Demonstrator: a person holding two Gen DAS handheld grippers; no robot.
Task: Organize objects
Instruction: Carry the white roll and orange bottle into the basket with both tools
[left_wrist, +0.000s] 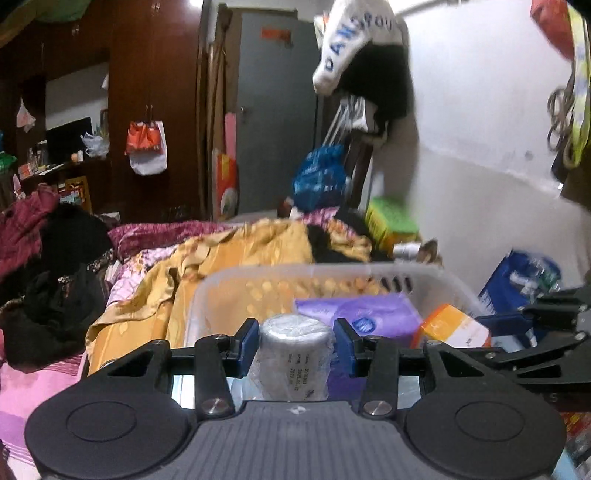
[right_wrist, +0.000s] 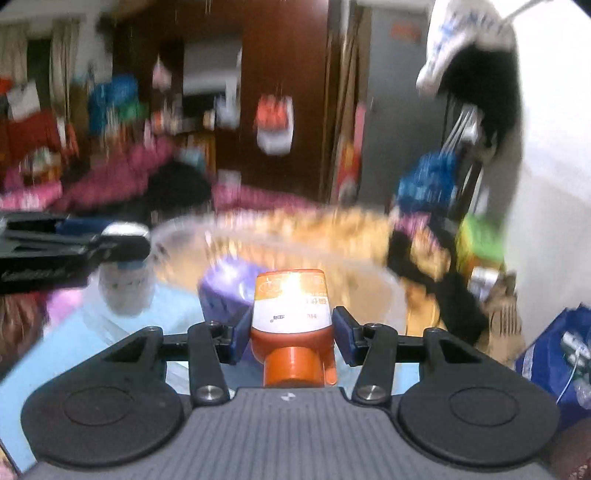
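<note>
I use the clear plastic basket (left_wrist: 236, 291) on the bed as my landmark. My left hand-held gripper (left_wrist: 295, 341) pinches a silvery wrapped can (left_wrist: 293, 358), its blue pads pressed to the can's two sides; the can stands upright between them, at the near rim of the basket and raised over it. In the right wrist view that same can (right_wrist: 125, 284) hangs off the left side of the basket (right_wrist: 280, 236), clear of the pale blue surface beneath.

My right hand-held gripper (right_wrist: 291, 332) pinches an orange bottle (right_wrist: 291, 314) with a white label, its orange cap turned toward the camera and its body pointing out toward the basket. The pads sit tight on both flanks of the bottle. From the left wrist view the bottle (left_wrist: 454, 325) shows at the right near corner of the basket, held in the black fingers that come in from that side.

Inside the basket, toward its far right part, lies a purple packet (left_wrist: 365, 314); in the right wrist view the packet (right_wrist: 221, 291) sits just beyond and left of the bottle. Behind the basket a yellow patterned blanket (left_wrist: 229, 254) is crumpled over the bed. To the right of the basket, against the white wall, stands a blue bag (left_wrist: 517, 284). Beyond the basket's far right corner is a green box (left_wrist: 391, 218). The right wrist view is heavily blurred, so finer detail there I cannot tell.
</note>
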